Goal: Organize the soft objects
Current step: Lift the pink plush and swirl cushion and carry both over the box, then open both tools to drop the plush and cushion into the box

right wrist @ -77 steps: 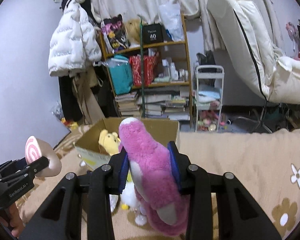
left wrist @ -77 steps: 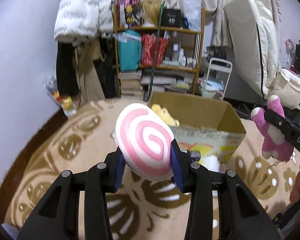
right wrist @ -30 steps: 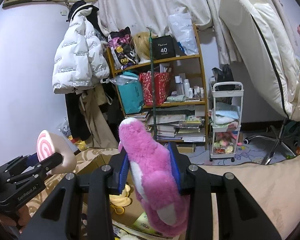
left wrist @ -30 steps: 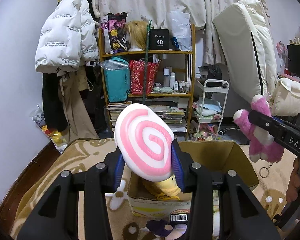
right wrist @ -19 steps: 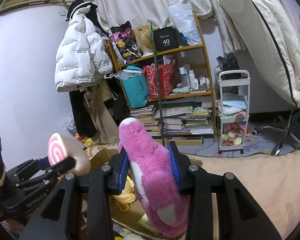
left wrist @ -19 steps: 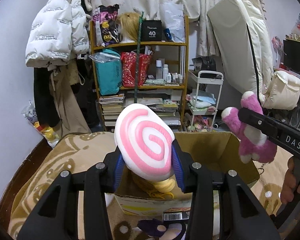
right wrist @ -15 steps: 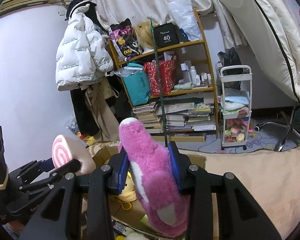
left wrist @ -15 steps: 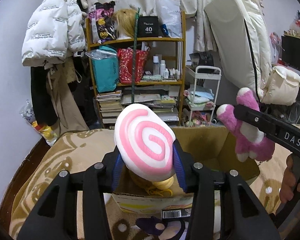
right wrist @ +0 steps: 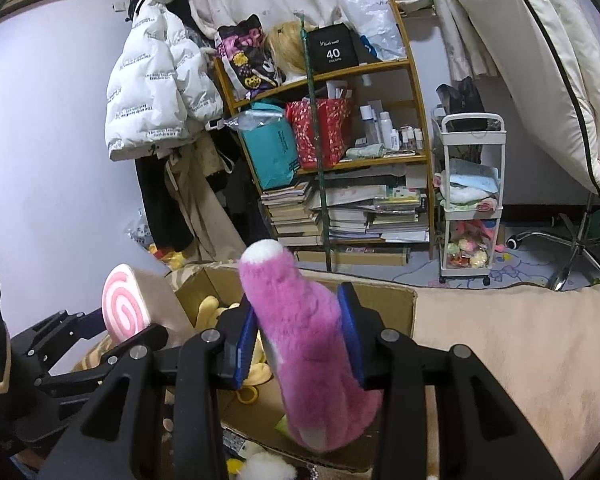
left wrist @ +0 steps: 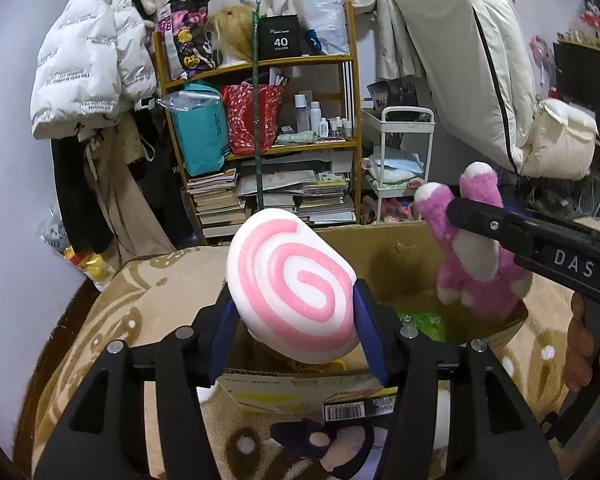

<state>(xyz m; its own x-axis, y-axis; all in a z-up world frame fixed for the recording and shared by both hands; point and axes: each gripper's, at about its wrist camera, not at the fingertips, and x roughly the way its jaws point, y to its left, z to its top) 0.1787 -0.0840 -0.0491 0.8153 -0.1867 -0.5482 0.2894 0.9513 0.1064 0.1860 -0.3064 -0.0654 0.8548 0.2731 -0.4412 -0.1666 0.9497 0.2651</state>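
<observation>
Pink-swirl cushion [left wrist: 294, 290]: one, left gripper [left wrist: 296, 332] clenching it.
Pink plush toy [right wrist: 308, 336]: one, right gripper [right wrist: 300, 336] clenching it.
Cardboard box [left wrist: 400, 264]: one, lying beneath both jaws.
Yellow plush [right wrist: 256, 374]: showing clearly only from right wrist.

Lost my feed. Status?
Left gripper shut on swirl cushion. Right gripper shut on pink plush. Both over open cardboard box. Nothing blocking.
</observation>
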